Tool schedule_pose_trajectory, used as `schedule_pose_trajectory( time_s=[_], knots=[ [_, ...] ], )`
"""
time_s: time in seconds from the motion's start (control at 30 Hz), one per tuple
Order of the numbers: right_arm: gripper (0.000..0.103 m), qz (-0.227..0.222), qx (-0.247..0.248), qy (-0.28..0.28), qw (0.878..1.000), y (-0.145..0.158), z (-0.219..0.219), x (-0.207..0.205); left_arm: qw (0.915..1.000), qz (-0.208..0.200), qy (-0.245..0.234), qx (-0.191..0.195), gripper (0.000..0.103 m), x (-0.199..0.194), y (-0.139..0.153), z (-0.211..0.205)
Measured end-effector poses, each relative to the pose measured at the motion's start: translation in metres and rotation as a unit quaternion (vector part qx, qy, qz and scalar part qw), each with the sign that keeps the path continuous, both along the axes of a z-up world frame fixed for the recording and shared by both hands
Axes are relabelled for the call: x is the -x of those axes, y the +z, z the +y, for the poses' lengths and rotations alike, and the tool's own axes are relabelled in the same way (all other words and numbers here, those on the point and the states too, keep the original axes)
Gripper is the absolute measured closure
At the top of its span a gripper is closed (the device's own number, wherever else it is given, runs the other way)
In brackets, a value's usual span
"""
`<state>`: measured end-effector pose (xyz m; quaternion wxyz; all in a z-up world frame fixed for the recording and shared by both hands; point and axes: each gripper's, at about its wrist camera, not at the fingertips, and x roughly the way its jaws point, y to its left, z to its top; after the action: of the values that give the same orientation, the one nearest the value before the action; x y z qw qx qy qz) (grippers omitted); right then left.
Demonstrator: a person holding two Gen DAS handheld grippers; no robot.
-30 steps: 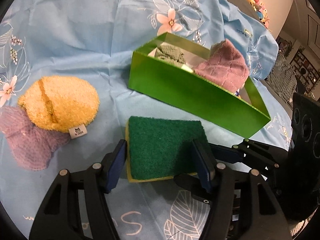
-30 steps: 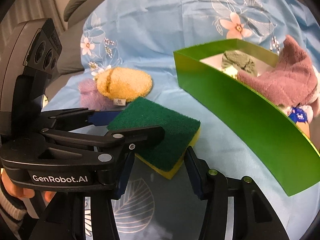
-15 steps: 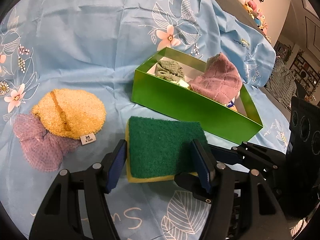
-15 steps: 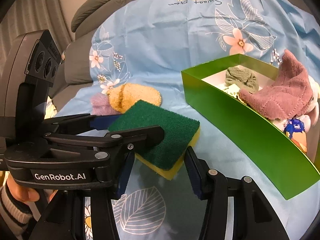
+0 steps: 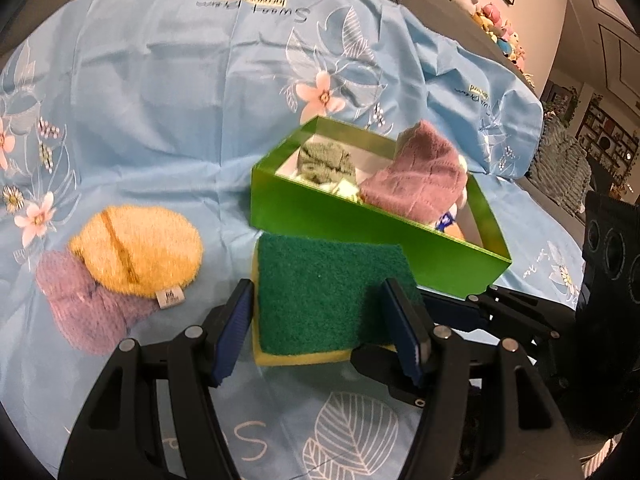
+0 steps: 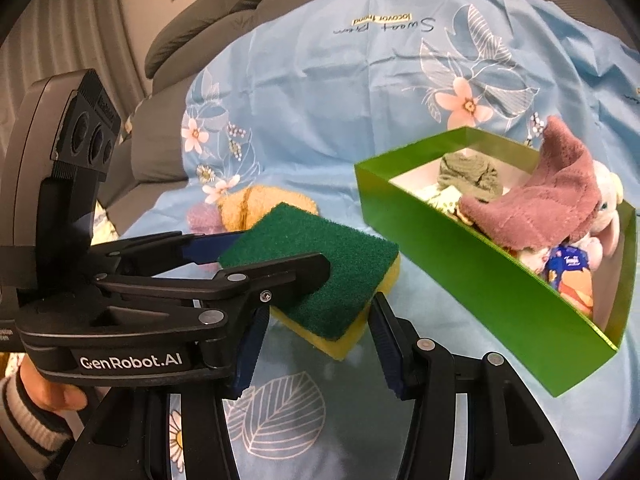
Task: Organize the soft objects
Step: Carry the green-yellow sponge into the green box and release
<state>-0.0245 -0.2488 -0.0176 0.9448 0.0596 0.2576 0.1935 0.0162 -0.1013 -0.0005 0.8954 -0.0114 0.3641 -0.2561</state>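
Left wrist view: sponge (image 5: 320, 300) clamped between both grippers, above the blue cloth (image 5: 160, 100).

Green scouring face up, yellow foam beneath, it sits lifted just before the green box's (image 5: 360, 224) near wall. The left gripper (image 5: 320, 328) pinches its side edges at half spread; the right gripper (image 6: 316, 320) squeezes one corner likewise. Inside the box lie a pink cloth (image 5: 416, 176) and green rag (image 5: 326, 162). Left on the cloth: an orange puff (image 5: 136, 256) overlapping a purple one (image 5: 84, 312).

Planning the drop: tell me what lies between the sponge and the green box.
Nothing: in the right wrist view only bare blue cloth separates sponge from green box.
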Motion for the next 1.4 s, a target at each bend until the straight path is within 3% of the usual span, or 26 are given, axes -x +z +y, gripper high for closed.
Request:
schedule_pose_trajectory(
  time_s=[0.4, 0.77, 0.97, 1.17, 1.4],
  knots=[
    [0.050, -0.049, -0.035, -0.033, 0.998, 0.038, -0.027, -0.008, 0.9987, -0.043, -0.002, -0.028, 0.039, -0.020, 0.047, -0.033],
    [0.050, -0.079, -0.070, -0.090, 0.990, 0.065, -0.064, -0.036, 0.9956, -0.075, -0.017, -0.054, 0.039, -0.061, 0.077, -0.078],
    [0.050, -0.065, -0.094, -0.106, 0.988, 0.054, -0.081, -0.058, 0.9927, -0.079, -0.030, -0.086, 0.039, -0.083, 0.067, -0.102],
    [0.050, -0.050, -0.088, -0.121, 0.987, 0.046, -0.089, -0.075, 0.9956, -0.049, -0.028, -0.075, 0.039, -0.105, 0.053, -0.109],
    [0.050, -0.033, -0.065, -0.125, 0.990, 0.038, -0.086, -0.089, 0.9951, -0.025, -0.031, -0.090, 0.041, -0.117, 0.036, -0.121]
  ],
)
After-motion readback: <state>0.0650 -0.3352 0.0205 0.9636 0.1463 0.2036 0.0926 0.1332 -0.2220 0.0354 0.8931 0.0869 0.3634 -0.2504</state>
